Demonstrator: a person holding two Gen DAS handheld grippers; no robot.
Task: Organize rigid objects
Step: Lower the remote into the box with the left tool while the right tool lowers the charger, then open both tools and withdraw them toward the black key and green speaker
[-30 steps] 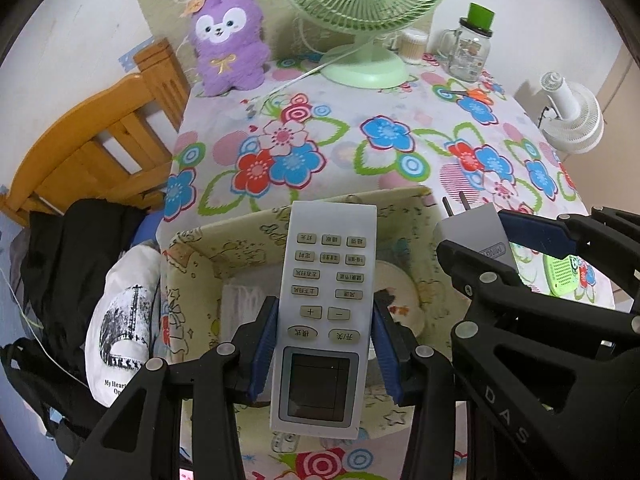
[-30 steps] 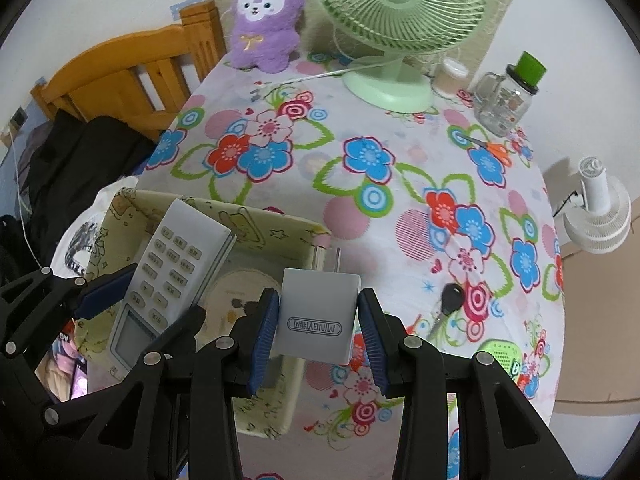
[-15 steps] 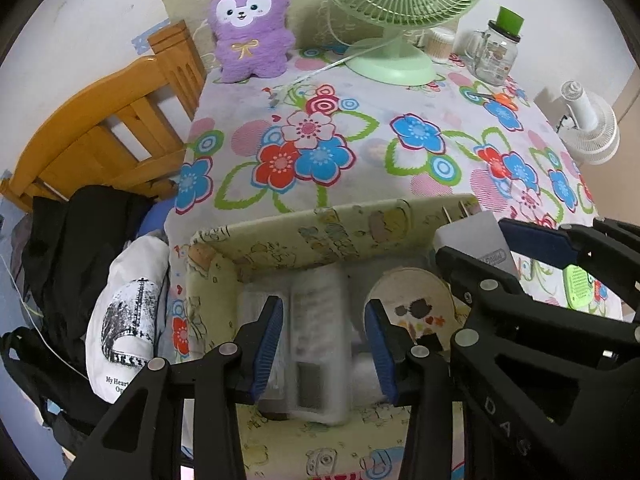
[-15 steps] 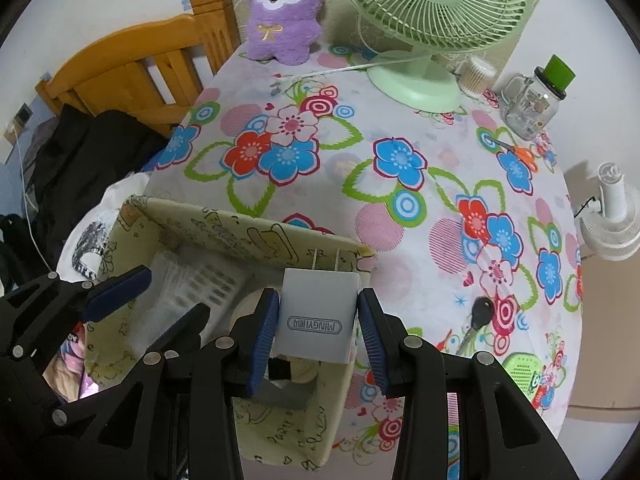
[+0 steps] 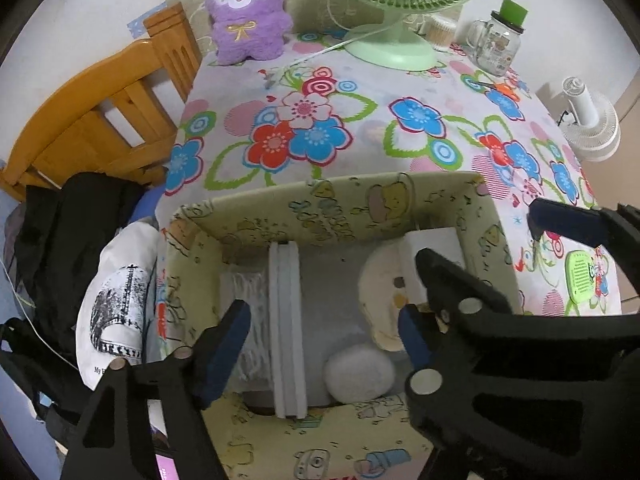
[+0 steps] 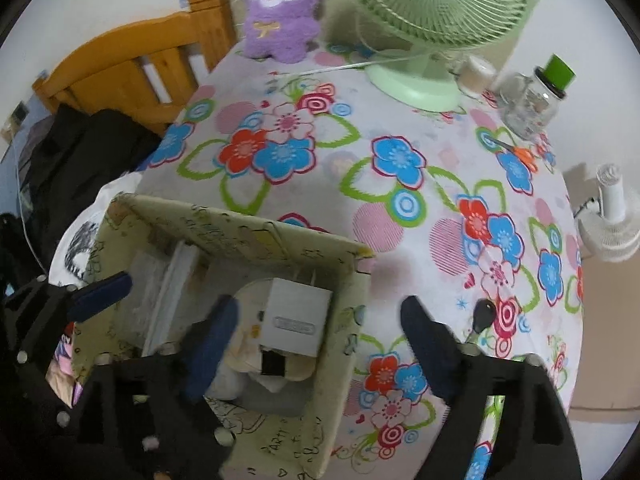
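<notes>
A yellow patterned box (image 5: 352, 200) stands at the near edge of the flowered table. The white remote (image 5: 286, 328) stands on its side inside it, also seen in the right wrist view (image 6: 170, 300). My left gripper (image 5: 324, 340) is open above the remote and holds nothing. The white charger (image 6: 296, 316) lies in the box's right part on a round cream item (image 5: 380, 304). My right gripper (image 6: 320, 340) is open wide above the charger, astride the box's right wall (image 6: 340, 344).
A black key (image 6: 482, 316) and a green card (image 5: 582, 276) lie on the table right of the box. A green fan (image 6: 436, 12), a purple plush (image 6: 280, 8) and a glass jar (image 6: 532, 100) stand at the back. A wooden chair (image 5: 100, 120) with dark clothes is at left.
My left gripper opened and the remote dropped into the box, now on its side. My right gripper opened and the charger dropped into the box's right part.
</notes>
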